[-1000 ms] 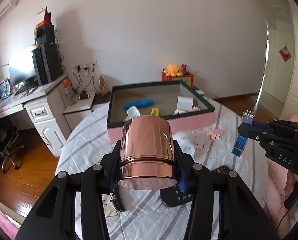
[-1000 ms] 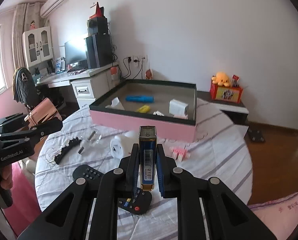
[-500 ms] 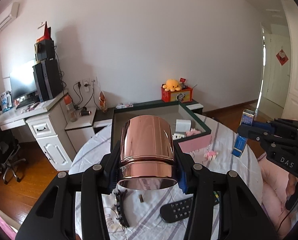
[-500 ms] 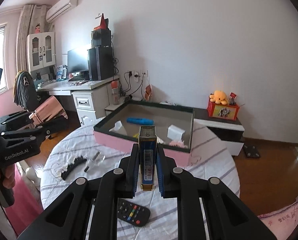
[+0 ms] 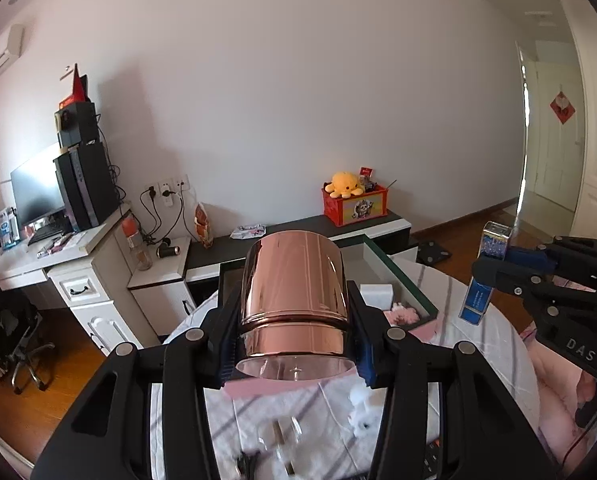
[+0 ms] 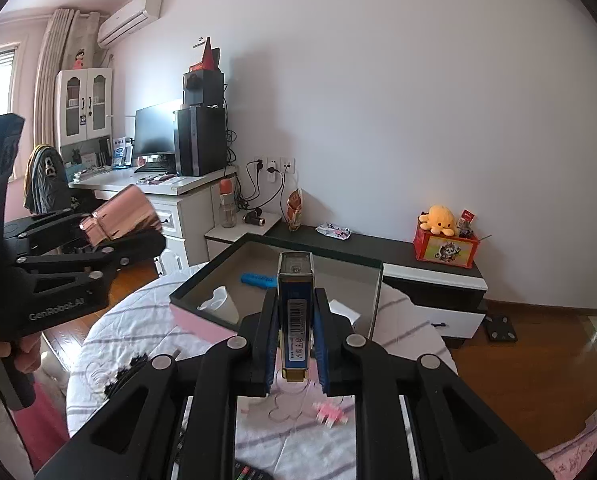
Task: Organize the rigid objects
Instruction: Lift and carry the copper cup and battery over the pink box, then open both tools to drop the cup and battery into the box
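A shiny rose-gold cup (image 5: 294, 304), likely light, stiff and slippery, is clamped around its sides by the left hand-held gripper (image 5: 294, 344), above the bench (image 5: 450, 344). The right hand-held gripper (image 6: 296, 340) is closed on a slim blue box (image 6: 295, 312), near the tray (image 6: 330, 268)

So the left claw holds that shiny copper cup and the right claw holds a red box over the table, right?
Not quite: the box in the right claw is blue, as the right wrist view shows. The left claw does hold the shiny copper cup over the table.
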The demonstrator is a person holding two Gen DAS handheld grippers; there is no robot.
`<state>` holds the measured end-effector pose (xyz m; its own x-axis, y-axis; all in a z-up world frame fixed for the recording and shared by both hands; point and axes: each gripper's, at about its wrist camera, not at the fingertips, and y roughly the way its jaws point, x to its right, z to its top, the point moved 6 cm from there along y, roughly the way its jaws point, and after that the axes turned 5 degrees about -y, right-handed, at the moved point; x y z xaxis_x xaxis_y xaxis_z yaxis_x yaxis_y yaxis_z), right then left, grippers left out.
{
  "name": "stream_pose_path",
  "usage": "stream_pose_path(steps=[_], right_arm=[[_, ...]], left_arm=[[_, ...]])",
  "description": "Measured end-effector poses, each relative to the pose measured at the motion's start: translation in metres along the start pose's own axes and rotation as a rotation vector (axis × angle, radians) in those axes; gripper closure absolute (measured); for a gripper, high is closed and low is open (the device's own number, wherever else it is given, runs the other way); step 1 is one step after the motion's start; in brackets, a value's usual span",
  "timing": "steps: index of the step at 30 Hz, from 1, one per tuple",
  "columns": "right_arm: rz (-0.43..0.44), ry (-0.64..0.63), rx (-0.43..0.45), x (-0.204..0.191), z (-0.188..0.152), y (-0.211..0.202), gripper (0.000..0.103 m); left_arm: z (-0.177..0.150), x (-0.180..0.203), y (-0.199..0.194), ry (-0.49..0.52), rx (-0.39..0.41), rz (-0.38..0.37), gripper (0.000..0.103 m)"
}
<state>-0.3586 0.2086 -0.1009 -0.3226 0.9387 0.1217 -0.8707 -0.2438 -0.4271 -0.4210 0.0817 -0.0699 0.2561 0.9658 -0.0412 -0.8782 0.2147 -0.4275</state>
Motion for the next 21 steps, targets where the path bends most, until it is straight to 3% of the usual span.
stream_pose_path(steps=[10,21], right_arm=[[0.025,-0.009,-0.057,0.025,0.012,0.072,0.088],[0.095,0.025,-0.226,0.046,-0.020,0.175,0.087]], left_arm=[[0.006,0.002,0.095,0.033,-0.115,-0.004,0.056],[-0.019,0.009,0.201,0.067,-0.288,0.014,0.056]])
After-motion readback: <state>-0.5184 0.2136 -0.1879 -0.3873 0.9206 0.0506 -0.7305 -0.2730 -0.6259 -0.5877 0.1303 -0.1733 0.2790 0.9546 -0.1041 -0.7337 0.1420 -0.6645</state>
